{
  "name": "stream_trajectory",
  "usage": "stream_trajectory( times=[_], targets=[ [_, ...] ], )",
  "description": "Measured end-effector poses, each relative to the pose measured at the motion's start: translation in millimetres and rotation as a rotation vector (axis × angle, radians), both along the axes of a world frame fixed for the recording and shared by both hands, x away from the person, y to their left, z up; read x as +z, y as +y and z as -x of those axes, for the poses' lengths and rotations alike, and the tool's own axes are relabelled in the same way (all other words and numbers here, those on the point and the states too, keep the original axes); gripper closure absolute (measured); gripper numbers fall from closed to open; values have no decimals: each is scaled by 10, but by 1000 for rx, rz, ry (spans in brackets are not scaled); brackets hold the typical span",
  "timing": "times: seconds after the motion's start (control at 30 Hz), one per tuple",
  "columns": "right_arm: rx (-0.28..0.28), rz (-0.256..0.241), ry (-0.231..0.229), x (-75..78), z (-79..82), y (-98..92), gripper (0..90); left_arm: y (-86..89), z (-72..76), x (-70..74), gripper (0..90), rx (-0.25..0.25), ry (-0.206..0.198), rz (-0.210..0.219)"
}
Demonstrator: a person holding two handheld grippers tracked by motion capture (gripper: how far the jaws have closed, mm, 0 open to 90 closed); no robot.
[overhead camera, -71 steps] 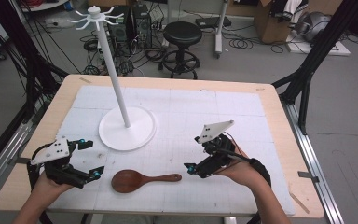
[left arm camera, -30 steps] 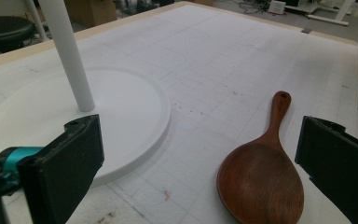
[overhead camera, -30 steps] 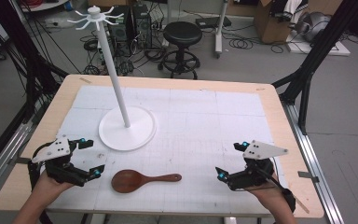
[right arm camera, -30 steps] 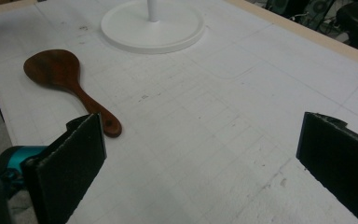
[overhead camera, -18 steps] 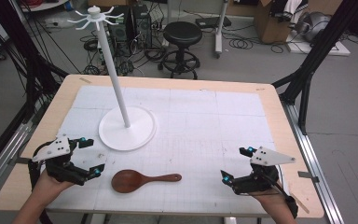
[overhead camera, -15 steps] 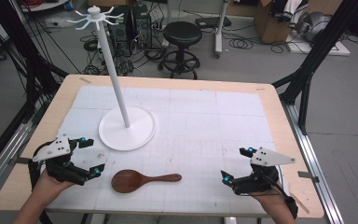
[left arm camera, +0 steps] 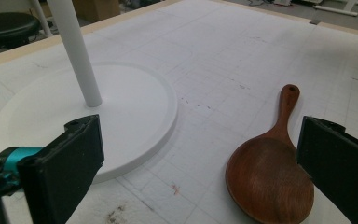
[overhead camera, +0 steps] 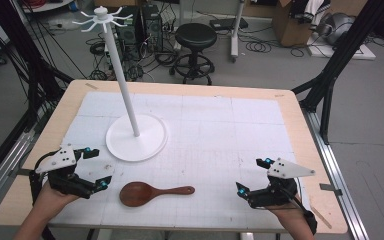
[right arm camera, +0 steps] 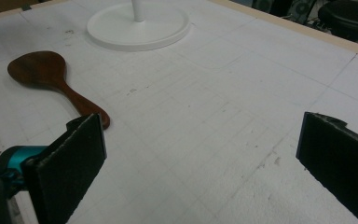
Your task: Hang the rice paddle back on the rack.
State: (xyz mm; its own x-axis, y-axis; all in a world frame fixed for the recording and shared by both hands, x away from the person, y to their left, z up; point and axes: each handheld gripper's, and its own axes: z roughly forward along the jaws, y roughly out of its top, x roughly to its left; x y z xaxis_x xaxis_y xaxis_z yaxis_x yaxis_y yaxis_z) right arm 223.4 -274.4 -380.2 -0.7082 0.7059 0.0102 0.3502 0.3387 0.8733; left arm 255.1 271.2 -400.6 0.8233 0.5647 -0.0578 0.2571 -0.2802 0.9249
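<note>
A wooden spoon [overhead camera: 152, 192] lies flat near the front edge of the table [overhead camera: 290, 112], bowl toward the person's left and handle toward the right. Left of the spoon's bowl, the left claw [overhead camera: 94, 167] hovers low with its jaws spread wide and empty, apparently lined up to close on the bowl. Well to the right of the spoon's handle, the right claw [overhead camera: 254, 176] also stands released and holds nothing, probably parked clear of the work. Just beyond the spoon stands a white hook stand [overhead camera: 128, 105], its round base on the mat and its arms bare, likely where the spoon, with its holed handle, would hang.
</note>
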Motion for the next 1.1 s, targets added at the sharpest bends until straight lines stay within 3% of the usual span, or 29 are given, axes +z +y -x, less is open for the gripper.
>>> stream_trajectory(
  times=[0.23,0.33,0.57,0.63,0.67,0.7,0.73,0.77,0.8,0.87,0.97,1.07,1.1],
  targets=[
    [-15,5,16,-17,17,-38,5,-25,4,27,17,-19,0,-16],
    [-14,6,13,-13,51,-76,5,-17,16,102,17,-56,-28,-34],
    [-21,-4,6,14,53,-100,5,37,11,142,17,-94,-6,-36],
    [-15,1,8,16,41,-77,5,26,14,146,17,-118,2,-96],
    [-11,3,10,14,34,-69,5,11,21,149,17,-124,5,-175],
    [-11,3,10,14,34,-69,5,11,21,149,17,-124,5,-175],
    [-4,6,19,10,21,-47,5,2,27,158,17,-134,8,-248],
    [0,10,18,8,14,-38,5,1,28,169,17,-138,7,-279],
    [0,10,18,8,14,-38,5,1,28,169,17,-138,7,-279],
    [6,12,20,9,5,-22,5,14,30,237,17,-151,0,-331],
    [7,14,21,8,3,-24,5,15,29,287,17,-155,-8,-346],
    [3,17,23,4,-3,-42,5,1,21,359,17,-172,-18,-409],
    [3,17,23,4,-3,-42,5,1,21,359,17,-172,-18,-409]
  ],
)
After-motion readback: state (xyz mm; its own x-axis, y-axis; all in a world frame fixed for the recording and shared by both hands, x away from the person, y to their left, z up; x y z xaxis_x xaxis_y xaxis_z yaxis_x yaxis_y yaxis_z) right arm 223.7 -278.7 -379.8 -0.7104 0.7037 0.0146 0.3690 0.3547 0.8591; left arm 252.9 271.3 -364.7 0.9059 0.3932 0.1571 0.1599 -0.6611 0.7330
